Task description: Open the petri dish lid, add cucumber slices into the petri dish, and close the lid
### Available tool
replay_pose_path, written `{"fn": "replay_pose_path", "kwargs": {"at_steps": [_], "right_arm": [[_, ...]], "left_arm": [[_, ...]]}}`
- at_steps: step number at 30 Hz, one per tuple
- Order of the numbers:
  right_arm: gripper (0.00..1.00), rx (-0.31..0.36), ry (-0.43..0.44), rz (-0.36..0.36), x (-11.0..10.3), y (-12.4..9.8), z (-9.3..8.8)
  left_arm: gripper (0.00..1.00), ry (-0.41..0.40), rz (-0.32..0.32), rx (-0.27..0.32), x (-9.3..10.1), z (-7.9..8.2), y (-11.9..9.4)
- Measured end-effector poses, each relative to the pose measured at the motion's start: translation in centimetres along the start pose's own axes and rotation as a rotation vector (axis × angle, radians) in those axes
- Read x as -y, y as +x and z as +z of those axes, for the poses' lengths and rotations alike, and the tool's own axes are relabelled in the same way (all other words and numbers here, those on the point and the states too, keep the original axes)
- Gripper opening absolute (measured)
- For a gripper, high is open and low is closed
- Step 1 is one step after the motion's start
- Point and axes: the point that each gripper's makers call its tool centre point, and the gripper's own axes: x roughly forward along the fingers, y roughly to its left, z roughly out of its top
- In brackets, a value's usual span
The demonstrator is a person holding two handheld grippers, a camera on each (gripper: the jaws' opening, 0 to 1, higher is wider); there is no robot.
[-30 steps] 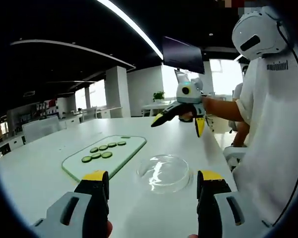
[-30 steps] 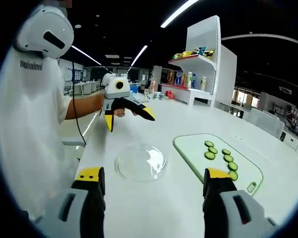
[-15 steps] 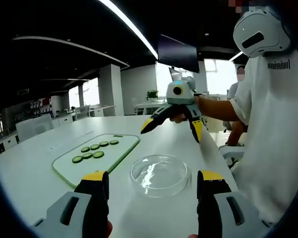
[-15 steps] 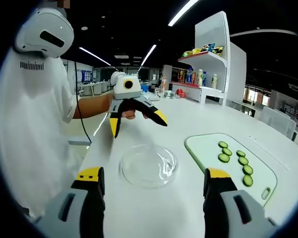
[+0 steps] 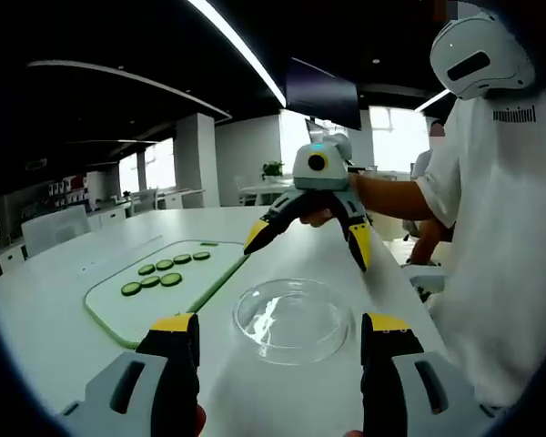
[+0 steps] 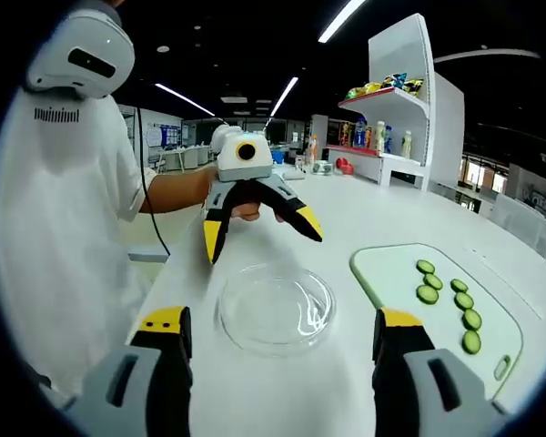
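A clear petri dish point(image 5: 293, 319) with its lid on sits on the white table point(image 5: 55, 319); in the right gripper view the dish point(image 6: 275, 307) lies just beyond my jaws. Several cucumber slices point(image 5: 159, 273) lie in rows on a pale green cutting board point(image 5: 118, 305), seen again as slices point(image 6: 450, 291) on the board point(image 6: 396, 273). My left gripper point(image 5: 280, 326) is open at the dish's near side. My right gripper point(image 5: 308, 244) hangs open above the dish's far side. From the right gripper view, my right gripper point(image 6: 282, 320) is open and the left gripper point(image 6: 262, 237) is open opposite.
A person in a white shirt point(image 5: 496, 237) and white headset point(image 6: 82, 55) stands at the table's edge. A white shelf unit point(image 6: 396, 118) with packaged goods stands behind the table. Desks and a potted plant point(image 5: 271, 169) are far back.
Both grippers have moved in toward the petri dish and toward each other, so the dish looks larger in both views. Both stay open. Dish and cucumber slices lie as before.
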Motion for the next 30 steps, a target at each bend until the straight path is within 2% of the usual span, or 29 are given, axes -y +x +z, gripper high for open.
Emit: {"fn": "replay_pose_path", "kwargs": {"at_steps": [30], "right_arm": [[0.81,-0.046,0.005,0.108,-0.6,3.6,-1.7]], "left_arm": [[0.73,0.002,-0.083,-0.056,0.7,-1.7,2.7]]}}
